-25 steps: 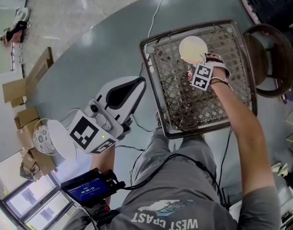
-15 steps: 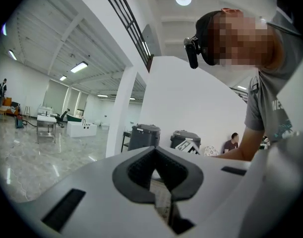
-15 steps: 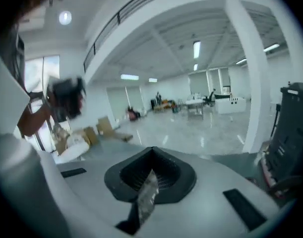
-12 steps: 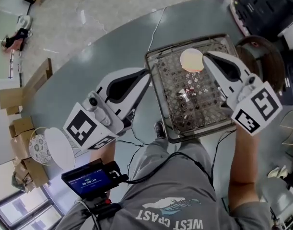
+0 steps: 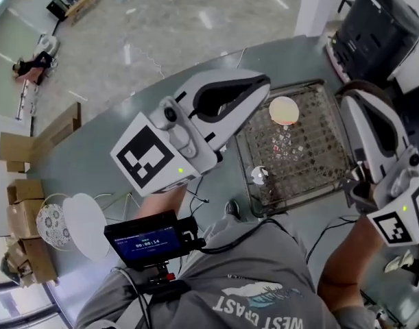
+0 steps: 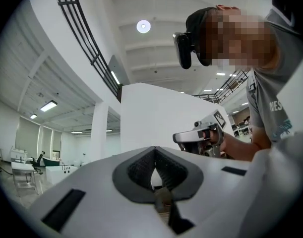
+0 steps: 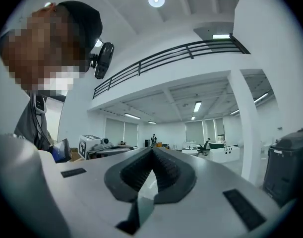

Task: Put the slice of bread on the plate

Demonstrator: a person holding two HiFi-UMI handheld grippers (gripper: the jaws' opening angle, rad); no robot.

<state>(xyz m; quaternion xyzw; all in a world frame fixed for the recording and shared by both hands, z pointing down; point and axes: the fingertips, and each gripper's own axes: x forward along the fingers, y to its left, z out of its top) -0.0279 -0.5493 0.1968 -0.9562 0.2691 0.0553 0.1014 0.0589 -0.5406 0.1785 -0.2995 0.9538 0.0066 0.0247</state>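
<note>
Head view looks down on a grey rounded tabletop (image 5: 120, 125) with a wire tray (image 5: 312, 160) towards its right edge. In the tray's far part lies a round pale disc (image 5: 283, 110), which I take for the slice of bread. Whether it lies bare on the mesh or on something flat cannot be made out. Being round, it shows no long axis to line up with. A white plate (image 5: 82, 225) and a patterned one (image 5: 50, 219) stand at the tabletop's near left edge, well apart from the disc. The left tool (image 5: 262, 84) is held high, its nose just left of the disc in the picture, but lifted clear of the tray. The right tool (image 5: 350, 105) hangs over the tray's right rim, with the disc to its left. So the disc lies between the two noses and below both, and the right tool looks slightly better placed for it. Both tools have their pads pressed together at the tips, with nothing pinched between them. The tray's open mesh would let a jaw slip under an edge, I judge. Around is a bright white hall with a polished stone floor, a railed gallery and ceiling lights.
</note>
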